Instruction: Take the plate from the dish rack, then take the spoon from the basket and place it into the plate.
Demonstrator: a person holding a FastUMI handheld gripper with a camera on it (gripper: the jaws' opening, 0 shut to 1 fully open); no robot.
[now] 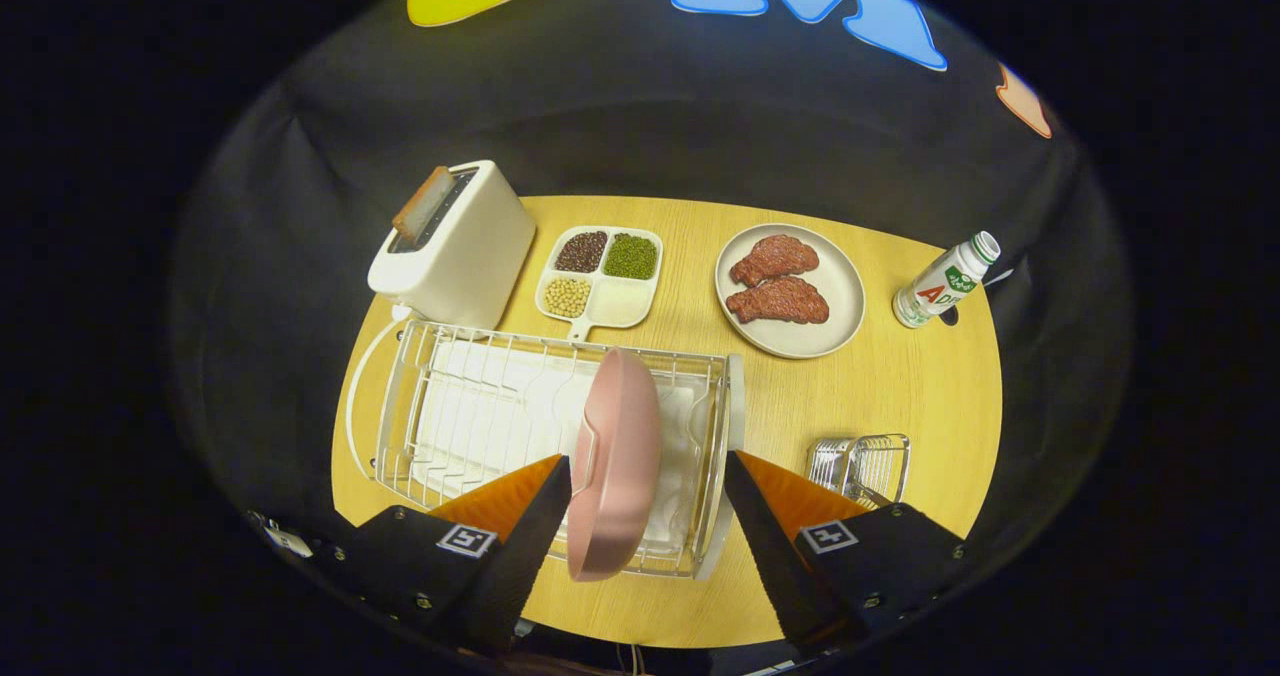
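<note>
A pink plate (615,461) stands on edge in the white wire dish rack (470,411), near the rack's right end. My gripper (648,476) is open, its two fingers spread to either side of the plate's near rim. The left finger's tip is close to the plate, and I cannot tell whether it touches; the right finger is well apart from it. A small wire basket (862,466) sits on the table right of the rack, just beyond the right finger. Whatever lies in the basket is too small to make out.
On the round wooden table (900,386) beyond the rack stand a white toaster (455,246) with toast, a divided white tray (602,274) of beans, a plate of meat (790,291) and a small bottle (945,281) at the far right.
</note>
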